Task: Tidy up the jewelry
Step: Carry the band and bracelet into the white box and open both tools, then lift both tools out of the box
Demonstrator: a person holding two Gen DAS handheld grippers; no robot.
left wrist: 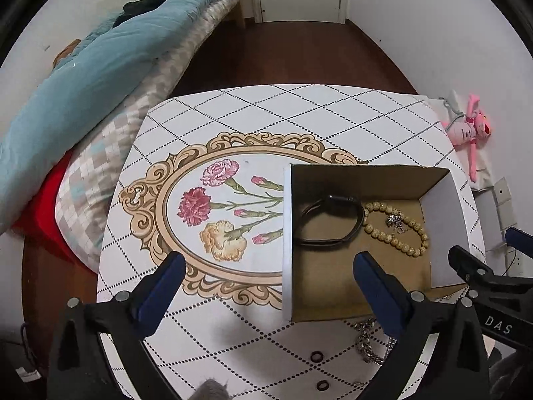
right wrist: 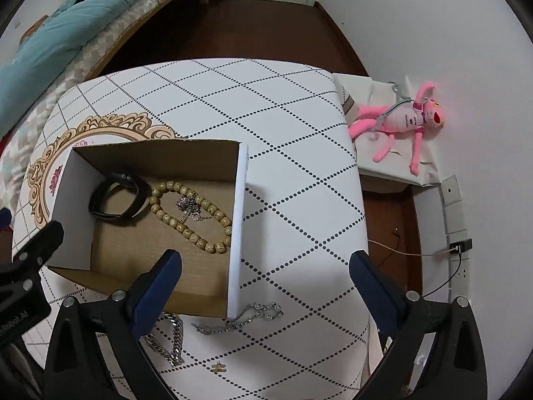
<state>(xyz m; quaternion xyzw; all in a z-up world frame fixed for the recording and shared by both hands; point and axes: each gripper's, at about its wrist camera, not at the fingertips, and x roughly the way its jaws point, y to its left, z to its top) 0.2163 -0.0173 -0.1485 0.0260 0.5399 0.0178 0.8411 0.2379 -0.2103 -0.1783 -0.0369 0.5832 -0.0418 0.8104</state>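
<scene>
Both my left claw [left wrist: 268, 286] and right claw [right wrist: 265, 280] hang spread apart, holding nothing; my worry is the loose pieces on the worktop [right wrist: 283, 106] near the box [right wrist: 238, 220]; the thin chain [right wrist: 245, 320] touches the box wall and could snag or slip through my fingers; the heavy chain [right wrist: 175, 340] could be dragged; inside the box lie a black band [right wrist: 118, 200], a bead bracelet [right wrist: 190, 210] and a small silver piece [right wrist: 190, 205].

Open-topped box [right wrist: 238, 220], upright walls all round; bare tablecloth [right wrist: 299, 153] beyond.
</scene>
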